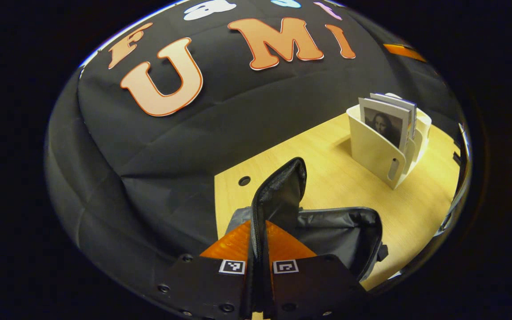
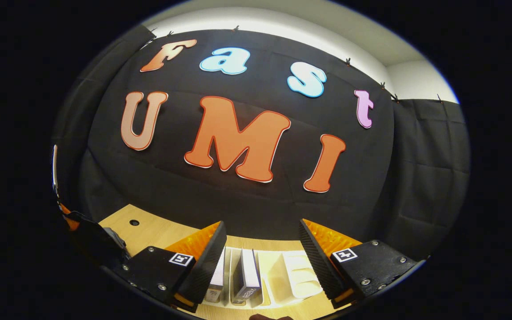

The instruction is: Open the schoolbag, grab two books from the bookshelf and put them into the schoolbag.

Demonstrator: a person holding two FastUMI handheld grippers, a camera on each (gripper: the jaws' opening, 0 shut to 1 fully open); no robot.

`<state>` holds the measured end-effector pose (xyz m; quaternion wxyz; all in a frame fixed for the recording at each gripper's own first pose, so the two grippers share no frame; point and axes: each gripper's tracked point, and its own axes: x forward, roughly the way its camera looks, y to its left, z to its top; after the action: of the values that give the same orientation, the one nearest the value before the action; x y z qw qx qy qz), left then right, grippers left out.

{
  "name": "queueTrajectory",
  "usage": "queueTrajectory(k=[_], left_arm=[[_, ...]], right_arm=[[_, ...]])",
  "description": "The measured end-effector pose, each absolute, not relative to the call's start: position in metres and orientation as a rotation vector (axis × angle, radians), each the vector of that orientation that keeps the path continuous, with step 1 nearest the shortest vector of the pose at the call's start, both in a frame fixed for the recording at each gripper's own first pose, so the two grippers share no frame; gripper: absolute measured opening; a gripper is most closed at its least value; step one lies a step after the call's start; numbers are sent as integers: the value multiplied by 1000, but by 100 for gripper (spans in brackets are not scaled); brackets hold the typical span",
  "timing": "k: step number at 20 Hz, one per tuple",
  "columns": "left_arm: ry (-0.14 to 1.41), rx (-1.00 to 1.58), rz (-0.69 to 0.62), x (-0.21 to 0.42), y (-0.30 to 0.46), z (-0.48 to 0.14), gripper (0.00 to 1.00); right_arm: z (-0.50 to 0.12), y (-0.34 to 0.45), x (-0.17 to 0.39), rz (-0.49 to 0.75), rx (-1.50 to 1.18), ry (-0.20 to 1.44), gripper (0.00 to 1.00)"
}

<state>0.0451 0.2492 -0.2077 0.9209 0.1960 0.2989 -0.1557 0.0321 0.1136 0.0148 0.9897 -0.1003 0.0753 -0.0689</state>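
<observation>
Black cloth wall (image 2: 247, 204) behind a light wooden table (image 1: 345, 186), white ceiling (image 2: 282, 26) above.

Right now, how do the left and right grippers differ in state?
The left gripper is shut on the schoolbag flap, holding it up; the right gripper is open and holds nothing. The left one sits at the schoolbag; the right one hangs over the books in the white bookshelf. Both are above the wooden table.
</observation>
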Motion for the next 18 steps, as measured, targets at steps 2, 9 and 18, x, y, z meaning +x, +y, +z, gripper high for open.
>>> queueTrajectory(k=[2,9,18], left_arm=[[634,384,-380,51,252,-204,9],[716,291,-510,69,263,-187,7],[814,289,-590,82,265,-174,6]], right_arm=[[15,123,34,-136,-199,189,97],[-13,142,48,-68,-178,399,97],[-44,153,79,27,-119,607,99]])
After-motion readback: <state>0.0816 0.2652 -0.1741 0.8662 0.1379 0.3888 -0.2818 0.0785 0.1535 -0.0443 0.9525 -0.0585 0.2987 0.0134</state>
